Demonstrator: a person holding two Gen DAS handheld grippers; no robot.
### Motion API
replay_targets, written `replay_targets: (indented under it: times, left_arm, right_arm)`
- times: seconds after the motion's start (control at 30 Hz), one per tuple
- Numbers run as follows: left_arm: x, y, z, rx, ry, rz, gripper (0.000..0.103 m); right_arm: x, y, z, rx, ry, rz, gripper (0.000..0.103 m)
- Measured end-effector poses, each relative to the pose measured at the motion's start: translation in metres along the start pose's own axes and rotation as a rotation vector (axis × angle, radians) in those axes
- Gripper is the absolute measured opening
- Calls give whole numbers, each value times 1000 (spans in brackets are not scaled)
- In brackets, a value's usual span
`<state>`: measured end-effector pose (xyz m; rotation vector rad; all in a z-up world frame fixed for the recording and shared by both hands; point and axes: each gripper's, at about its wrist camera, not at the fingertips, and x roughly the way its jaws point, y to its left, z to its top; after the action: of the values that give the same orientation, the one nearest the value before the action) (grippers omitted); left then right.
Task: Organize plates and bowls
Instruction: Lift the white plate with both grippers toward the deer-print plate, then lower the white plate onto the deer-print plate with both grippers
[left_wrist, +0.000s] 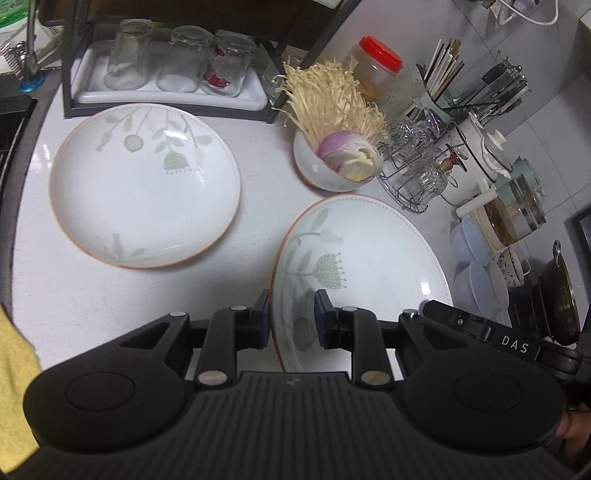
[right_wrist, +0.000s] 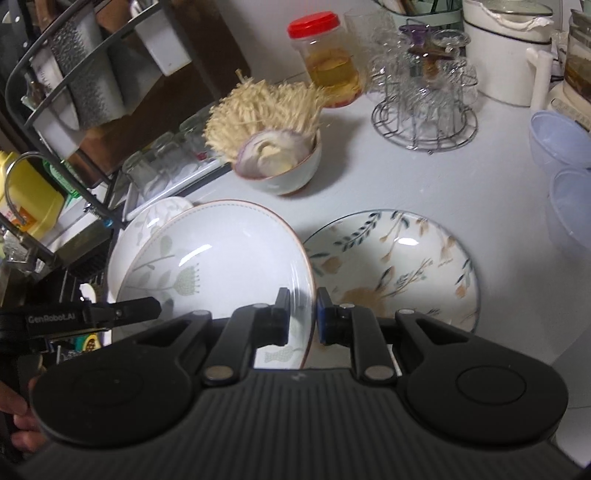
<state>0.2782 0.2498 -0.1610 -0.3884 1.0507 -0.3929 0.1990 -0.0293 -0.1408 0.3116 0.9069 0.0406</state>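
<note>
Left wrist view: the left gripper (left_wrist: 291, 319) straddles the near rim of a green-leaf plate (left_wrist: 369, 258) at 5 o'clock. The outer pad lies against the rim and a sliver of glaze shows beside the inner pad, so I cannot tell whether it is pinching. A matching plate (left_wrist: 144, 184), glossy, round and shallow with a thin brown edge, lies flat at 10 o'clock. A strip of bare white speckled counter (left_wrist: 251, 273) runs between the two.

A ceramic bowl (left_wrist: 317, 170) of enoki and sliced onion sits at 1 o'clock, close to the held plate's far rim. A wire glass rack (left_wrist: 417, 173) and translucent plastic bowls (left_wrist: 472, 266) crowd the 3 o'clock edge.

In the right wrist view, the right gripper (right_wrist: 302, 317) is closed on the same plate's opposite rim. That plate is tilted, overlapping the matching one at 9 o'clock. A blue-and-tan floral plate (right_wrist: 399, 258) lies flat at 3 o'clock, just beside the held rim.
</note>
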Motion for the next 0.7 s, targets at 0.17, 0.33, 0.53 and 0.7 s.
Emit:
replay_targets:
  times: [0.17,0.33,0.53,0.7]
  left_arm:
    - [27,-21,5,-11,17,21,27]
    - [52,-43,9,-22,40,44,27]
    - [85,-66,3,7,111,56,27]
    - [103,-84,0,43,128,88,27]
  right_arm:
    - [10,-26,12,-8,27,-3,17]
    - [16,-53,18,-8,45,-16,17]
    - [19,-89,20,16,68,-27,17]
    - [25,-109,19,-10,95,-41,17]
